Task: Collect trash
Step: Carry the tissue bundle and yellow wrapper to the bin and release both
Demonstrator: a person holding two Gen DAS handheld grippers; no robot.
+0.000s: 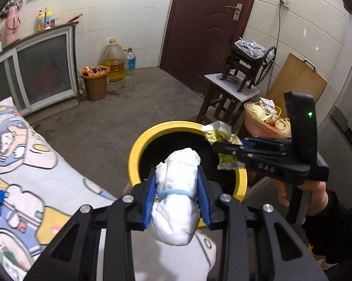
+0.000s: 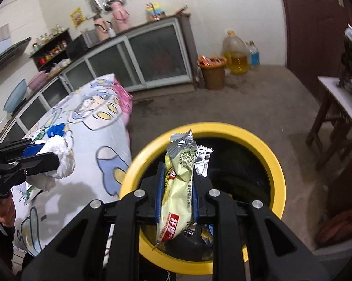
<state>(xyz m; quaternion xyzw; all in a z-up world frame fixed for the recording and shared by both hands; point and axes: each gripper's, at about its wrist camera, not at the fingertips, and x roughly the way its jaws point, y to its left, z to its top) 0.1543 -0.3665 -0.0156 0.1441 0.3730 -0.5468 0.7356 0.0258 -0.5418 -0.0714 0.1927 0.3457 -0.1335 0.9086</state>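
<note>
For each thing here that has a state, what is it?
left gripper: shut on white wad
white wad: clamped between the jaws, by the bin's edge
right gripper: shut on snack wrapper
snack wrapper: crumpled, held over the bin's mouth
yellow-rimmed bin: open, some trash inside
brown door: closed
orange bucket: full of wrappers

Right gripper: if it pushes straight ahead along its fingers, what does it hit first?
Probably nothing solid at first: the right gripper, shut on the snack wrapper, points into the open mouth of the yellow-rimmed bin. Depth is unclear.
</note>
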